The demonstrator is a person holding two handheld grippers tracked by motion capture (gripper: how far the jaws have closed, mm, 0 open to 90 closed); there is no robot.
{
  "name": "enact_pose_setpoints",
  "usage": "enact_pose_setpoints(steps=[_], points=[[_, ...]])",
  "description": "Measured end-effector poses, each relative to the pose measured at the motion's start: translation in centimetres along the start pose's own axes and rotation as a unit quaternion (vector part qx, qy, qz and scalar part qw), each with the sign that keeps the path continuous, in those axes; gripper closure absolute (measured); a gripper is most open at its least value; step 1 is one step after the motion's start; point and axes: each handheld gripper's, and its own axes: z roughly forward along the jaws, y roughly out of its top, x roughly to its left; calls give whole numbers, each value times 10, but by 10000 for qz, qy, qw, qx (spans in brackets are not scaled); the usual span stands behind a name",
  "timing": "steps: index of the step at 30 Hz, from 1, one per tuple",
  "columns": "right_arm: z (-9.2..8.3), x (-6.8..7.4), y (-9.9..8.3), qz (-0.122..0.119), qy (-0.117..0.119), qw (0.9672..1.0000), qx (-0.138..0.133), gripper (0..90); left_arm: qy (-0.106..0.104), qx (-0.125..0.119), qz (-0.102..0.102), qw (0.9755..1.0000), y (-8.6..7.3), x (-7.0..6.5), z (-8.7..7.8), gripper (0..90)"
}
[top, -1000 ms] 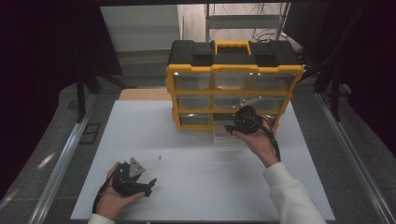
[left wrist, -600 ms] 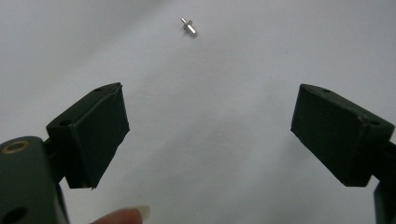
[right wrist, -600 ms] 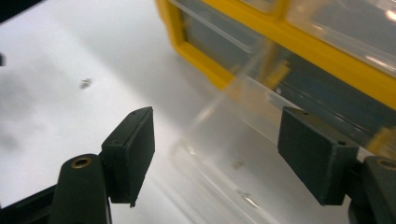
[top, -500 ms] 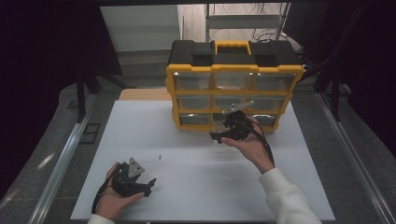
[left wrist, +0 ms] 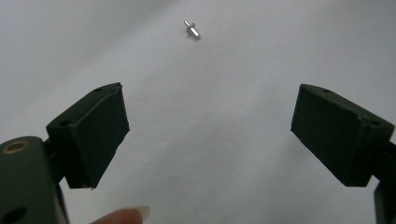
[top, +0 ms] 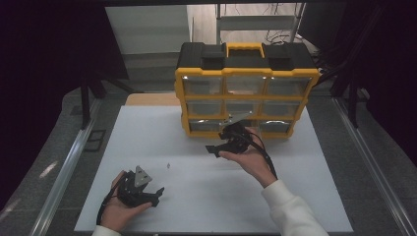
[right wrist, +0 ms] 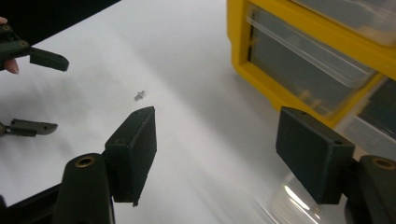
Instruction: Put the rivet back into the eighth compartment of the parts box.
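Observation:
A yellow and black drawer organiser (top: 246, 73) stands at the back of the white table (top: 196, 206); its clear drawers also fill the upper right of the right gripper view (right wrist: 299, 51). A tiny metal pin (top: 167, 165) lies loose on the table, ahead of the jaws in both gripper views (left wrist: 192, 30) (right wrist: 139, 95). My left gripper (top: 157, 195) rests near the front left, open and empty (left wrist: 210, 107), pointing at the pin. My right gripper (top: 212, 149) hovers before the organiser's bottom row, pointing left. Its jaws (right wrist: 217, 130) have just been opening, then closing slightly, with nothing between them.
Metal rails run along both sides of the table (top: 64, 172). A brown board (top: 147, 100) lies behind the white sheet, left of the organiser. Dark curtains surround the scene. In the right gripper view the left gripper (right wrist: 39, 93) shows at the far left.
My right gripper has drawn left and toward me, away from the organiser's lower right drawers, and its jaws stand wider. The left gripper and the pin have stayed put.

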Motion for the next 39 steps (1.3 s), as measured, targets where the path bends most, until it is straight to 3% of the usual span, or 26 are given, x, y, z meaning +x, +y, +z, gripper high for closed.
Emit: enact_pose_setpoints(steps=[17,23,33,39], points=[[40,30,12,-211,201,9995,95,299,4,-46,-11,10000,0,1,-1,114],[58,44,13,-384,265,9988,161,300,-3,-29,-1,10000,0,1,-1,114],[90,58,11,-404,403,9976,395,301,-21,-31,-2,10000,-1,2,-2,114],[110,62,9,-454,323,9968,580,301,-14,-46,-15,10000,-1,3,-2,114]])
